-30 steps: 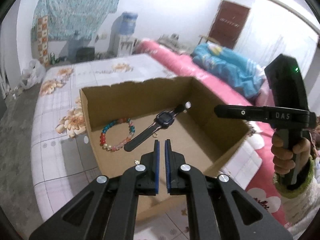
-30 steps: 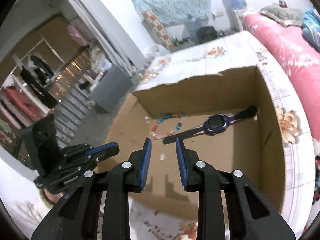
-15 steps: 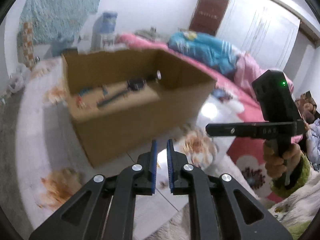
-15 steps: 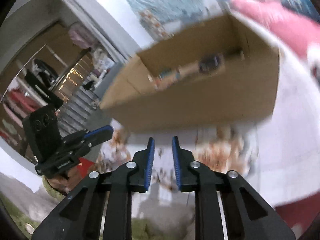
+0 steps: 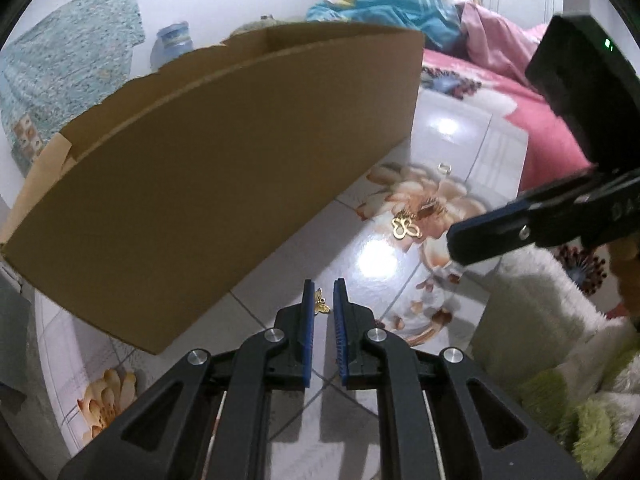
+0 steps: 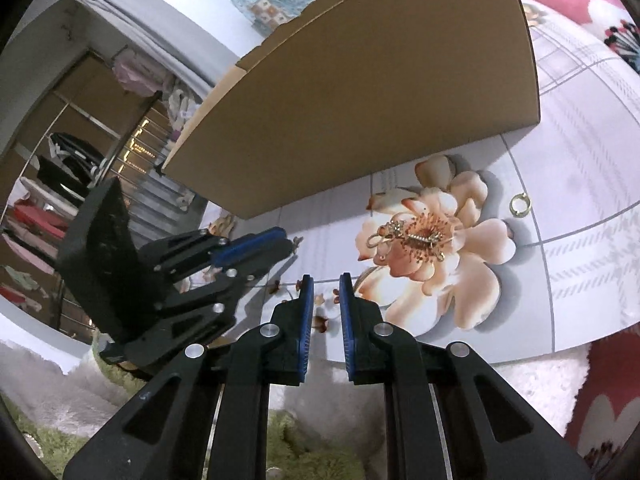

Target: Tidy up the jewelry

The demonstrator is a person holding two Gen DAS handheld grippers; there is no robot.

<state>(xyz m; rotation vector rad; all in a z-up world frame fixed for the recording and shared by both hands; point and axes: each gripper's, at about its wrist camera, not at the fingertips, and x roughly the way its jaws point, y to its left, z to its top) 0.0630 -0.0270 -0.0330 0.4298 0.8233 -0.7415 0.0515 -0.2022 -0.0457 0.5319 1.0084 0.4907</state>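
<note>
A brown cardboard box [image 5: 224,168] stands on the floral table cover; it also shows in the right wrist view [image 6: 380,92]. My left gripper [image 5: 324,286] is low over the cover, slightly open, with a small gold bee charm [image 5: 321,303] lying between its fingertips. A gold butterfly piece [image 5: 406,229] and a gold brooch [image 5: 430,207] lie on a printed flower. In the right wrist view the brooch [image 6: 412,236] and a gold ring [image 6: 520,204] lie ahead. My right gripper [image 6: 325,282] is open and empty.
The other gripper [image 5: 520,228] reaches in from the right in the left wrist view and from the left [image 6: 224,256] in the right wrist view. A pink bed [image 5: 480,80] lies behind. Fluffy white-green fabric [image 6: 300,440] lies below the table edge.
Both grippers have dropped from above the box's open top to low in front of its near wall. The box's inside with watch and bracelet is now hidden. The loose gold pieces have come into view.
</note>
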